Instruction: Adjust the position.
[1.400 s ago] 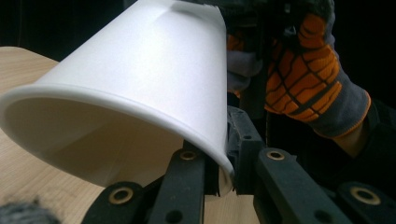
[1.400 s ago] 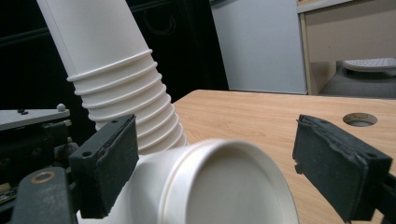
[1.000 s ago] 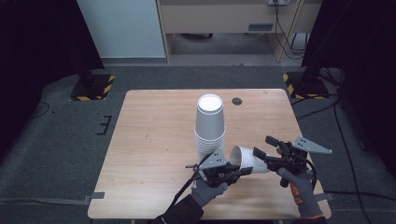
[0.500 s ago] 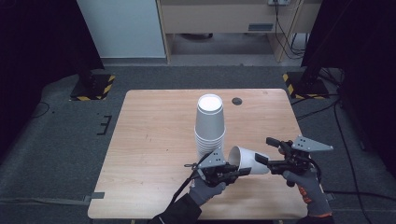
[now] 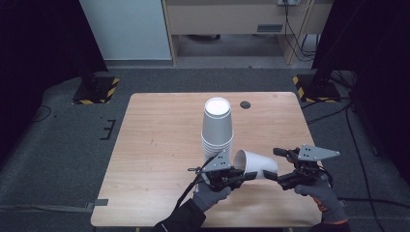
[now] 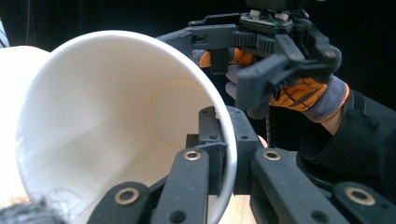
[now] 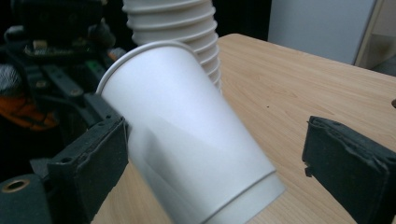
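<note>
I've got the left gripper (image 5: pixel 240 178) pinching the cup (image 5: pixel 256 164) rim, right gripper (image 5: pixel 285 179) released around its base; closing off-centre could crush it toward the 12 o'clock stack (image 5: pixel 217 128).

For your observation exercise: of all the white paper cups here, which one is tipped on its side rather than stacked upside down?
The single white paper cup pinched at its rim by the left gripper; the others form an upside-down stack on the wooden table.
</note>
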The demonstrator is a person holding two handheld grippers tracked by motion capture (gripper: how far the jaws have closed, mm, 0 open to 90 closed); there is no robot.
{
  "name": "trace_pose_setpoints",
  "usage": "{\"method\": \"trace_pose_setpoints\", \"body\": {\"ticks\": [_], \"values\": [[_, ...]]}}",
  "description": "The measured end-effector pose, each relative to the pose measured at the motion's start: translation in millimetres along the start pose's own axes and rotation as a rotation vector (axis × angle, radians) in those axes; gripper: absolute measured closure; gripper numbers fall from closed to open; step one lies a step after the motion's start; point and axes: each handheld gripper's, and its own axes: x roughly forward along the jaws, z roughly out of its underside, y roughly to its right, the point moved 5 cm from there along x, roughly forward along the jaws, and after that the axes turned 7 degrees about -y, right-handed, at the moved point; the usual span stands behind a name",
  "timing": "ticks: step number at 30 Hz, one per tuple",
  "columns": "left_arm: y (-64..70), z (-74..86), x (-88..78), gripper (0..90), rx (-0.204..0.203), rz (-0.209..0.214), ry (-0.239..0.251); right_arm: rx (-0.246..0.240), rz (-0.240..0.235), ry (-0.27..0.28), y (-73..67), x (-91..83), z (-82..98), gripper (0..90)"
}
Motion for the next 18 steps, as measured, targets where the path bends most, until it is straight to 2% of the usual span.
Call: {"method": "trace_pose_setpoints", "body": {"ticks": [2,8,18], "values": [[0.1,0.0,-0.1,86.2,-0.001,0.003,-0.003,-0.034,0.002,-0.04,-2.2,1.8,2.7,6.4],[0.7,-0.5,-0.9,86.2,-0.003,0.011,-0.009,-0.061,0.014,-0.08,-1.7,3.3,7.6,6.9],[2.5,-2.1,0.9,86.0,-0.009,0.027,-0.016,-0.103,-0.009,-0.139,-4.5,11.4,15.6,7.1]]}}
